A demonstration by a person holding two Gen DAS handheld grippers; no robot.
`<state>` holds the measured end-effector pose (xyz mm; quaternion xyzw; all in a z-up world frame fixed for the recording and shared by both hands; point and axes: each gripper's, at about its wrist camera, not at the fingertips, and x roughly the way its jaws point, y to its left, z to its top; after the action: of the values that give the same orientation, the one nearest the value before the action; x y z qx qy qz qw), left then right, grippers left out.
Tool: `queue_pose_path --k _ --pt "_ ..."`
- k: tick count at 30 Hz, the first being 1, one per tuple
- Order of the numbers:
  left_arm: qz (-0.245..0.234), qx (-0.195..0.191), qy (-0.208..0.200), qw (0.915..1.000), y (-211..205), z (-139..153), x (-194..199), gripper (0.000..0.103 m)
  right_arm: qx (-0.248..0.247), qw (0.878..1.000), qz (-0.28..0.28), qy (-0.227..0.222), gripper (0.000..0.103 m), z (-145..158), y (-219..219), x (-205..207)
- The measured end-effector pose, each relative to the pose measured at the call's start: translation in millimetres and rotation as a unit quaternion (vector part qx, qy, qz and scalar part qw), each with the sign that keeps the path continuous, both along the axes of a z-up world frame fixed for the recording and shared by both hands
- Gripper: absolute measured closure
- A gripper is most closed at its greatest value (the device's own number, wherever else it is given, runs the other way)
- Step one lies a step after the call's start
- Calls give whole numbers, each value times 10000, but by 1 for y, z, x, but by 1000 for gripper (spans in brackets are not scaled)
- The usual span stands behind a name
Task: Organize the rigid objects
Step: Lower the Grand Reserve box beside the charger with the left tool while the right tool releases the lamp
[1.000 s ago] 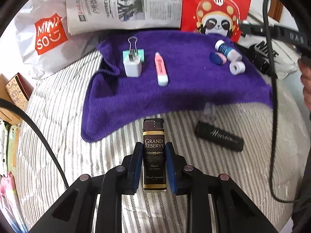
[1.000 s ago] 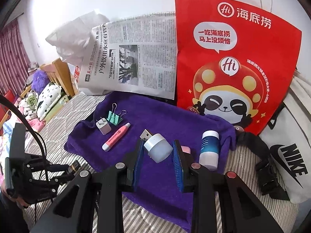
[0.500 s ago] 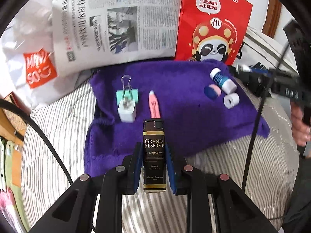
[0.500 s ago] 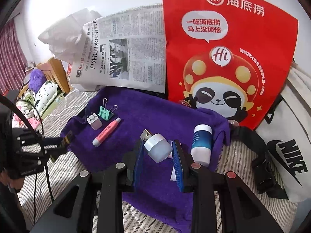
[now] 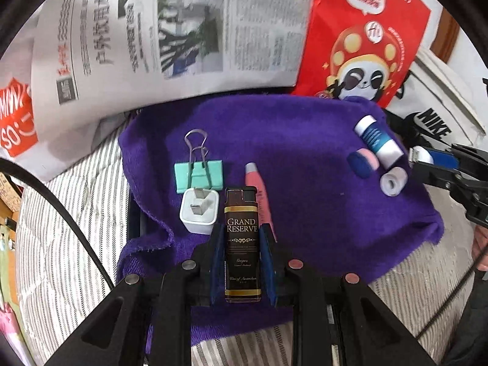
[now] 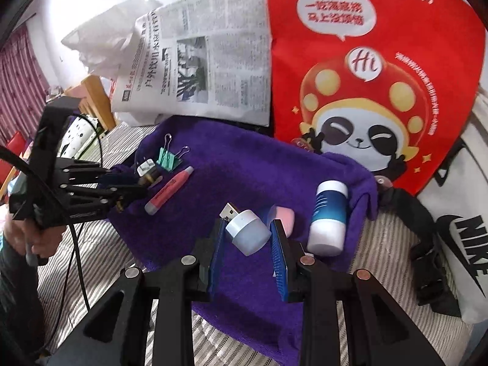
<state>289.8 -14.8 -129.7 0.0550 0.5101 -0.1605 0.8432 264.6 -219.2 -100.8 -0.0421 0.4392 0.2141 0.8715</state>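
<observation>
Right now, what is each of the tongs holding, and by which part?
Left tongs grip the black Grand Reserve lighter by its long sides, lower body. Right tongs clamp the white USB light across its round body, plug free.

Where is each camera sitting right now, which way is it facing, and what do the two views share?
Left wrist: on the left gripper, angled down at the purple towel; its fingers clamp a black lighter; the right gripper enters from the right.
Right wrist: on the right gripper, angled down over the towel's other end; its fingers clamp a white USB light; the left gripper and a hand show on the left.
Shared: towel, green binder clip, pink pen, newspaper, red panda bag.
</observation>
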Motion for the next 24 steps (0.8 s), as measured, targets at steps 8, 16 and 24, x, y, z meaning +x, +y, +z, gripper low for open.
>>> queue_pose_path --k 8,16,24 --pt "-10 309 33 9995 -7 -19 3 80 -131 9992 168 345 73 -24 11 6" --pt "-28 355 -14 9994 -14 -21 0 79 -356 9982 184 441 73 -39 23 12" --pt "-147 366 21 9992 -7 -22 -7 68 -627 9971 73 430 73 -55 31 18"
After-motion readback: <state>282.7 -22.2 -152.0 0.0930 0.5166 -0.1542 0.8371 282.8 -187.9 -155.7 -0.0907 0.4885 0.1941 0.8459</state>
